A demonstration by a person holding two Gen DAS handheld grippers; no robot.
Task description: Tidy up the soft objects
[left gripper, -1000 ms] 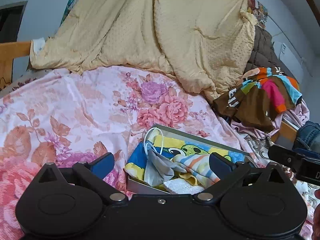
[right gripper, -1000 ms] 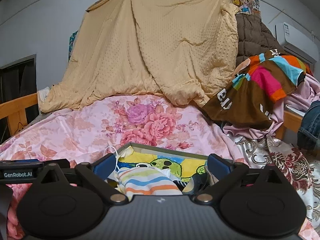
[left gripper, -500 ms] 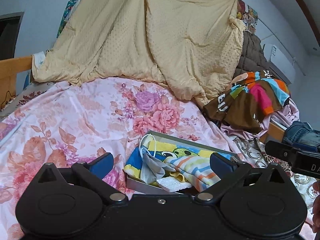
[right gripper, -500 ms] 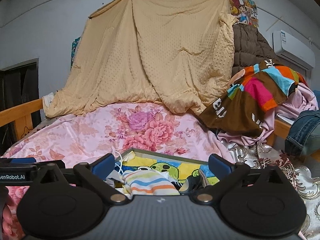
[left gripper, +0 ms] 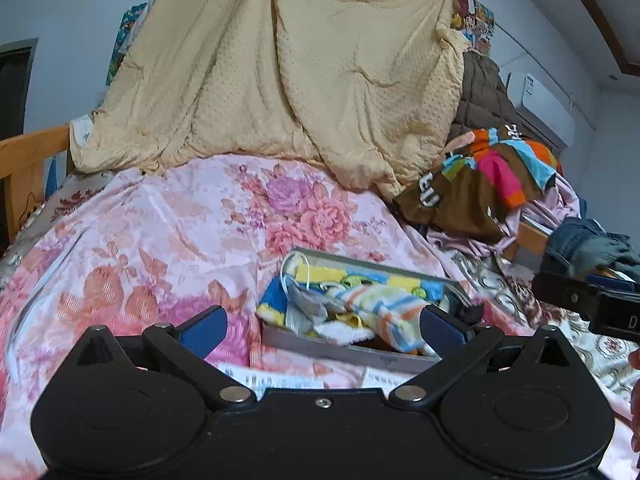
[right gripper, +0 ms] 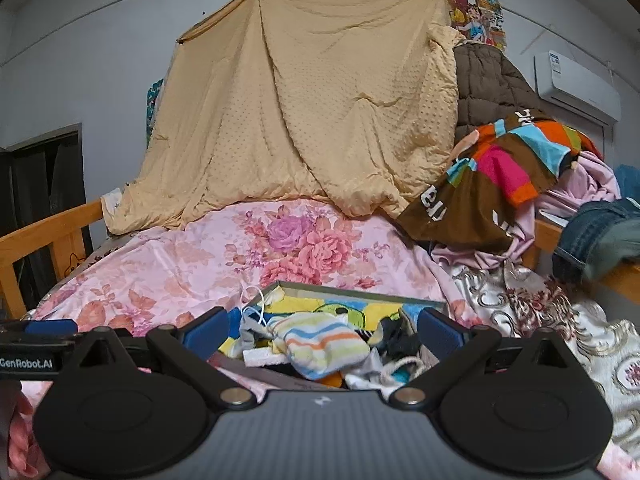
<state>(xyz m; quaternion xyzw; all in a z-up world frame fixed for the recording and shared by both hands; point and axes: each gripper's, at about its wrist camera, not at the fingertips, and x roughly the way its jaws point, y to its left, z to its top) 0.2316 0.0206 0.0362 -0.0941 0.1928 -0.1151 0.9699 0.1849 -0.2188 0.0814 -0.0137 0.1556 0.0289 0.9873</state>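
Note:
A shallow grey box (left gripper: 344, 350) (right gripper: 352, 294) sits on the pink floral bedspread (left gripper: 168, 232). It holds a yellow-blue cartoon towel (right gripper: 316, 308), a pastel striped cloth (left gripper: 384, 312) (right gripper: 320, 344), a grey face mask with white loops (left gripper: 300, 304), and dark items at the right (right gripper: 396, 340). My left gripper (left gripper: 324, 330) is open and empty, held back from the box's near edge. My right gripper (right gripper: 324, 330) is open and empty, just before the box's near side.
A beige quilt (right gripper: 312, 112) hangs at the back. A heap of clothes (right gripper: 508, 176) with a colourful striped garment lies at the right, jeans (right gripper: 600, 236) beyond it. A wooden bed rail (right gripper: 44, 240) runs along the left. Printed papers (left gripper: 280, 380) lie before the box.
Both grippers have drawn back and up from the box, so it looks smaller and lower in each view. Both stay open and empty.

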